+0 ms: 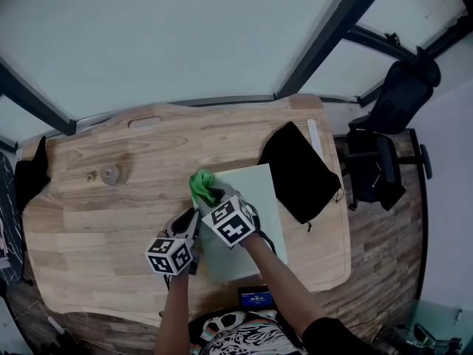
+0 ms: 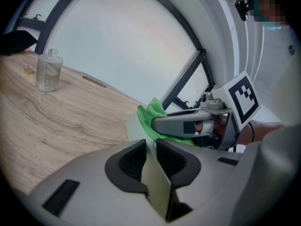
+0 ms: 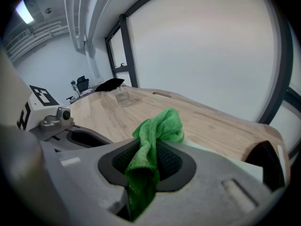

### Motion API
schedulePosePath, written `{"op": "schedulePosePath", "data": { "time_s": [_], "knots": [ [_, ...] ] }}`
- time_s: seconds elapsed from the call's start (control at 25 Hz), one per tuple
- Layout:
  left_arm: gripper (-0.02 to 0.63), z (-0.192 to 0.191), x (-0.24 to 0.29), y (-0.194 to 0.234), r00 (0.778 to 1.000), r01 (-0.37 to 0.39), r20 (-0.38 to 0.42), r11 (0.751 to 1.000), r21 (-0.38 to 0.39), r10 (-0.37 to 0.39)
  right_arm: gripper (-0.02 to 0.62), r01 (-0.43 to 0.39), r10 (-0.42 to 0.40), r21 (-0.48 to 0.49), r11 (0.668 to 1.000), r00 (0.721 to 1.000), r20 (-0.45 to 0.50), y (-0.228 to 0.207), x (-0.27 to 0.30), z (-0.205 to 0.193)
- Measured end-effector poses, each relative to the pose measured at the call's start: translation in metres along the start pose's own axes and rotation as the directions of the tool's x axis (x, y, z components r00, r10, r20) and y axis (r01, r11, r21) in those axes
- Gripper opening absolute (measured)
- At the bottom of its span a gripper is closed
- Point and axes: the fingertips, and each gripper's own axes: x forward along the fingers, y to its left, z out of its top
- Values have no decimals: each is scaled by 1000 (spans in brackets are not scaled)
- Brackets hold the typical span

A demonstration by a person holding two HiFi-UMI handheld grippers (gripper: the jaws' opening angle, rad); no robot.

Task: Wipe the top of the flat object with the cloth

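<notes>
A pale green flat board (image 1: 247,224) lies on the wooden table (image 1: 111,228) in front of me. My left gripper (image 1: 193,226) is shut on the board's left edge; in the left gripper view the thin board (image 2: 159,185) stands clamped between the pads of that gripper (image 2: 149,152). My right gripper (image 1: 211,195) is shut on a bunched green cloth (image 1: 200,184) and holds it at the board's far left corner. The cloth (image 3: 151,140) hangs through the right gripper's (image 3: 153,150) jaws, its free end bulging out past the tips. The cloth (image 2: 155,116) shows beside the right gripper (image 2: 188,125).
A small glass bottle (image 1: 111,174) and a tiny cap (image 1: 90,176) stand at the table's far left. A black pouch (image 1: 299,170) lies right of the board, a white strip (image 1: 314,135) beyond it. An office chair (image 1: 392,124) stands off the right edge. A dark item (image 1: 33,172) is on the left edge.
</notes>
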Motion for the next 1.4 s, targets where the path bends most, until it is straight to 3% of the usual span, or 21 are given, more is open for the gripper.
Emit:
{"op": "schedulePosePath", "data": {
  "time_s": [1.4],
  "knots": [
    [67, 0, 1, 1, 1000, -3, -11, 1000, 10, 3, 89, -20, 20, 19, 1000, 1000, -6, 15, -15, -21]
  ]
}}
